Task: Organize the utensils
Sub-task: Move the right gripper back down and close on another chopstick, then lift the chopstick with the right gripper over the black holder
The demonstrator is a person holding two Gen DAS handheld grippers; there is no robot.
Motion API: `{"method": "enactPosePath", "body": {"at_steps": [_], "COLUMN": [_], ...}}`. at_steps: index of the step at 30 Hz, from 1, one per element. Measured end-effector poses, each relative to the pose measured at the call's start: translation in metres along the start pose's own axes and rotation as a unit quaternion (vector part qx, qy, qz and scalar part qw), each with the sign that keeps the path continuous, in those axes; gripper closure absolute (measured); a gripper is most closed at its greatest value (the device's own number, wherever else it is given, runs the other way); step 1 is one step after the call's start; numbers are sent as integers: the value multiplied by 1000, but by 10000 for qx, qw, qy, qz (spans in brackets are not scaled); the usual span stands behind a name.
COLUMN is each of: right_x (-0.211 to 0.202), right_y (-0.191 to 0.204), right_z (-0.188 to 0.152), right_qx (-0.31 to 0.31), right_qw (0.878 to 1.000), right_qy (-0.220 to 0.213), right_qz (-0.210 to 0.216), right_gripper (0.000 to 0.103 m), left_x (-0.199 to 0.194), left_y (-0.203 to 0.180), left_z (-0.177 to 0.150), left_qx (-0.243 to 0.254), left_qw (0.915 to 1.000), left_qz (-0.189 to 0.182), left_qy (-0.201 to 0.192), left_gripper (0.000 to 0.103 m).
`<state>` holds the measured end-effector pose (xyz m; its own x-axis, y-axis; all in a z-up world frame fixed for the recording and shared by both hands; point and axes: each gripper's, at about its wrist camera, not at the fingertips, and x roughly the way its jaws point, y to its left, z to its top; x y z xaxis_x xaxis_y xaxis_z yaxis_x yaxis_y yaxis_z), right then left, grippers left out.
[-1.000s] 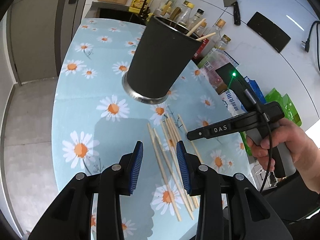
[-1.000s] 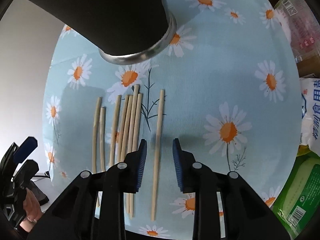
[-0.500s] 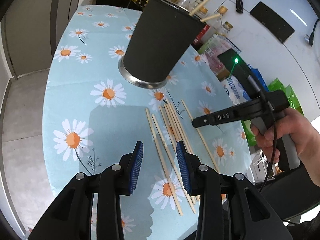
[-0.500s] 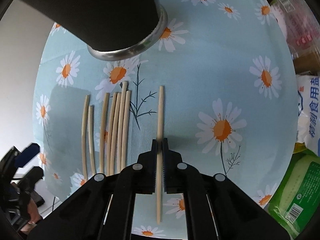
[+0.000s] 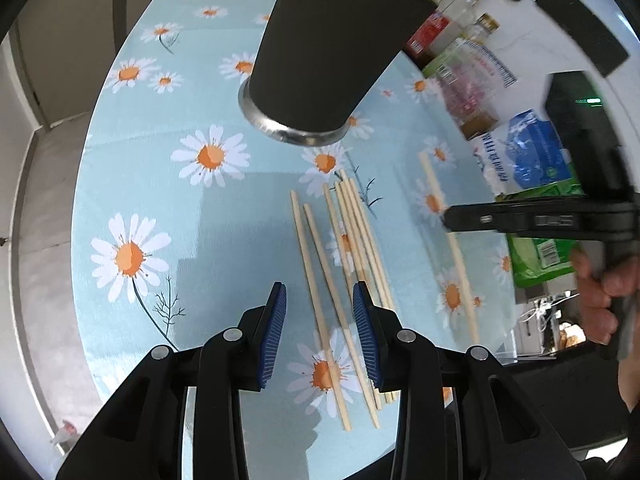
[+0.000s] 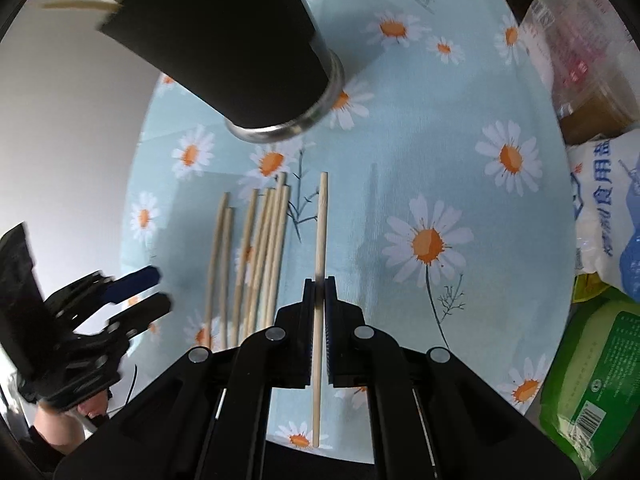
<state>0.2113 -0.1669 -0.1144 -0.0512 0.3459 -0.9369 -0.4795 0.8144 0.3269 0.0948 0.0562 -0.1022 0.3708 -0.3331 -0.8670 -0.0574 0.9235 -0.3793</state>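
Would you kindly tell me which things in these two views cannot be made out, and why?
- Inside of the black cup, both views: its mouth is cut off by the top edge, so the chopsticks inside cannot be counted.
- Tips of the right gripper, left wrist view: motion blur smears its grip on the single chopstick.
- Bottles behind the cup, left wrist view: labels blurred and too small.
- Lower ends of the loose chopsticks, right wrist view: hidden by the gripper body.

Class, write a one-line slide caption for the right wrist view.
Right gripper clamps a single wooden chopstick beside six more on the daisy-print tablecloth, below the black metal-rimmed holder cup.
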Motion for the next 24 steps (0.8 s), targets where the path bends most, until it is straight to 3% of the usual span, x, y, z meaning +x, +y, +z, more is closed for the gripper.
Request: {"method": "enactPosePath", "body": {"at_steps": [11, 24], "right_x": [-30, -32], "right_y": [-14, -32], "right_z": [-8, -16], "right_qx": [-146, -292], "right_qw": [9969, 9921], "right_qy": [-417, -623], "right_qz": [653, 1048], "right_gripper": [97, 97], "left_x": [32, 55], "left_y": [-17, -24], "left_z": [10, 17], "left_qx": [-185, -379], "left_qw": [9938, 9856], "left_qz": [844, 1395], "left_qy": [697, 875], "left_gripper": [72, 91]}}
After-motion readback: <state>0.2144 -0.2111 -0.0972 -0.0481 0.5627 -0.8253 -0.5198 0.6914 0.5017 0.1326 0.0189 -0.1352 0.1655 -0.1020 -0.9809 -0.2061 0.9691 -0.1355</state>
